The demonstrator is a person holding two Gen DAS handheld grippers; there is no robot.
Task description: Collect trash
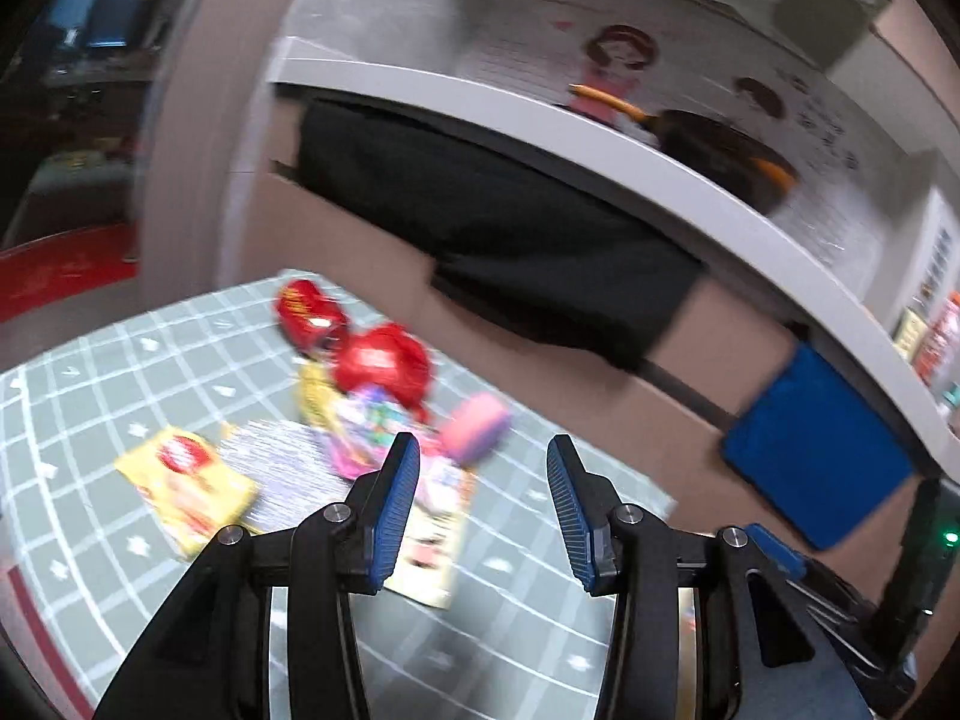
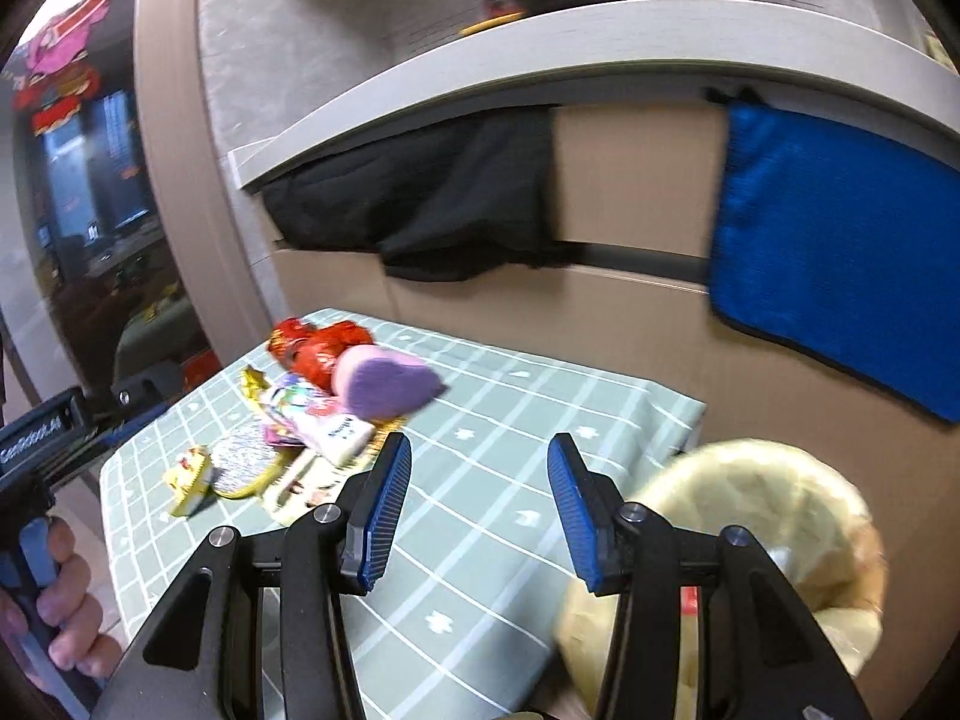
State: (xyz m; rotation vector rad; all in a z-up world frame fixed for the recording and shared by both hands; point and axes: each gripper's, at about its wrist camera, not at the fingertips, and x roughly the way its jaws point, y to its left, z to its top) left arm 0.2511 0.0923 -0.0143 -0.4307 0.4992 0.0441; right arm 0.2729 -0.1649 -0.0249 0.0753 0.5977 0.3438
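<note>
A pile of trash lies on a green checked tablecloth point(image 1: 90, 420): red foil wrappers point(image 1: 378, 360), a yellow packet point(image 1: 186, 486), a silvery wrapper point(image 1: 282, 468), colourful wrappers point(image 1: 366, 426) and a pink-purple sponge-like piece point(image 1: 477, 426). My left gripper point(image 1: 483, 504) is open and empty, just above the near edge of the pile. In the right wrist view the same pile point(image 2: 312, 414) lies ahead to the left, with the purple piece point(image 2: 390, 387) on top. My right gripper point(image 2: 480, 504) is open and empty over the cloth point(image 2: 480, 420). A cream basket-like container point(image 2: 762, 528) sits at its right.
A white counter edge point(image 1: 600, 138) runs behind the table, with a dark pan point(image 1: 720, 150) on it. Black cloth point(image 1: 510, 228) and a blue towel point(image 2: 840, 240) hang on the brown cabinet front. The person's hand on the left gripper point(image 2: 42, 540) shows at far left.
</note>
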